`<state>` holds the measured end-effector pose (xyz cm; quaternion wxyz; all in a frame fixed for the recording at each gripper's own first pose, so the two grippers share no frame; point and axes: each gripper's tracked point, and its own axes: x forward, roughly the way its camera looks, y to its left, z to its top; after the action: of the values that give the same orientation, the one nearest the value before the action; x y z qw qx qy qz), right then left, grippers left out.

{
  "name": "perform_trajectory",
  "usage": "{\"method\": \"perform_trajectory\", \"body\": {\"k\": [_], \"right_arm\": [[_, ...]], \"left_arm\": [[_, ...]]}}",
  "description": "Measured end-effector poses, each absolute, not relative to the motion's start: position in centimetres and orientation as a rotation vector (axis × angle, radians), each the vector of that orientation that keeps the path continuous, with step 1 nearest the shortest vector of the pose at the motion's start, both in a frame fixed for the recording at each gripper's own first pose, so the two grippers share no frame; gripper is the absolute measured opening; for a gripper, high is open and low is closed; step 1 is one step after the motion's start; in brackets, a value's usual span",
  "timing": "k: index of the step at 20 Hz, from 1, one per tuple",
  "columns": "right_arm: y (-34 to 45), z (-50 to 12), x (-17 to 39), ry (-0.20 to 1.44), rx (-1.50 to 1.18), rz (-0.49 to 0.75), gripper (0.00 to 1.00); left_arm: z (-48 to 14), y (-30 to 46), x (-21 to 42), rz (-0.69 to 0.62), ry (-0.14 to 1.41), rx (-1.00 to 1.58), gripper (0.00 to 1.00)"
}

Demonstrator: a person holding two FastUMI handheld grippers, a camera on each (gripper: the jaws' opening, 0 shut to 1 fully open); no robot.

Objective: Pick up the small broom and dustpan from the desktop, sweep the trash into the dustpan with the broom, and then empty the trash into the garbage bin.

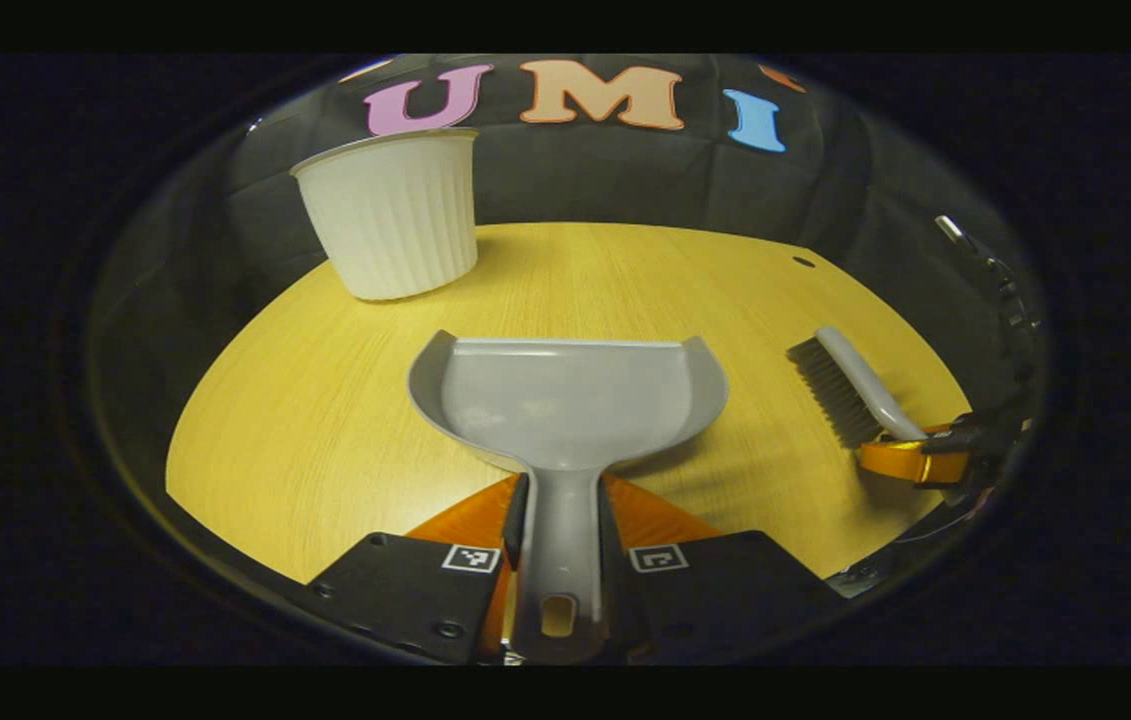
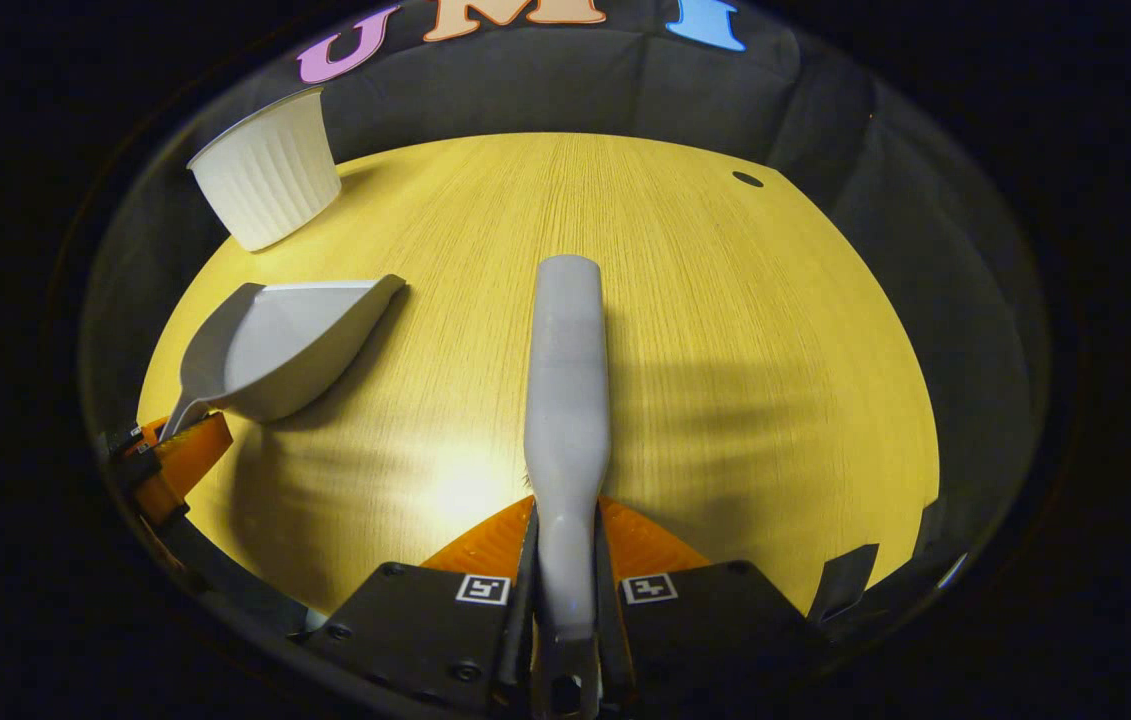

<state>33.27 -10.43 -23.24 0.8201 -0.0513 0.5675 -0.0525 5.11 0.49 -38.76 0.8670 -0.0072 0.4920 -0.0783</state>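
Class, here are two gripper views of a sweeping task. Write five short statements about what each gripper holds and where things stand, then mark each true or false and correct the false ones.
1. The left gripper is shut on the dustpan by its handle. True.
2. The right gripper is open and holds nothing. False: it is shut on the broom handle.
3. The garbage bin lies tipped on its side. False: it stands upright on the desktop.
4. The dustpan holds a pile of trash. False: its pan looks empty.
5. The bin stands beyond the dustpan, towards the booth wall. True.
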Motion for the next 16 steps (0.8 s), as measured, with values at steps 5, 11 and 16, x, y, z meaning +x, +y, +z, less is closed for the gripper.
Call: {"method": "perform_trajectory", "body": {"k": [5,11,16], "right_arm": [[-10.1,-22.9,32.0,1.17,-0.127,-0.095,0.63],[-9.8,-13.3,33.8,0.86,-0.094,-0.06,0.95],[-8.6,-1.3,35.8,0.442,-0.047,0.046,0.95]], "left_arm": [[-36.3,0.5,4.7,-0.18,0.948,0.028,0.81],[-27.3,0.1,6.6,-0.15,0.706,0.049,0.95],[-17.4,-2.5,8.1,-0.147,0.515,0.009,0.94]]}}
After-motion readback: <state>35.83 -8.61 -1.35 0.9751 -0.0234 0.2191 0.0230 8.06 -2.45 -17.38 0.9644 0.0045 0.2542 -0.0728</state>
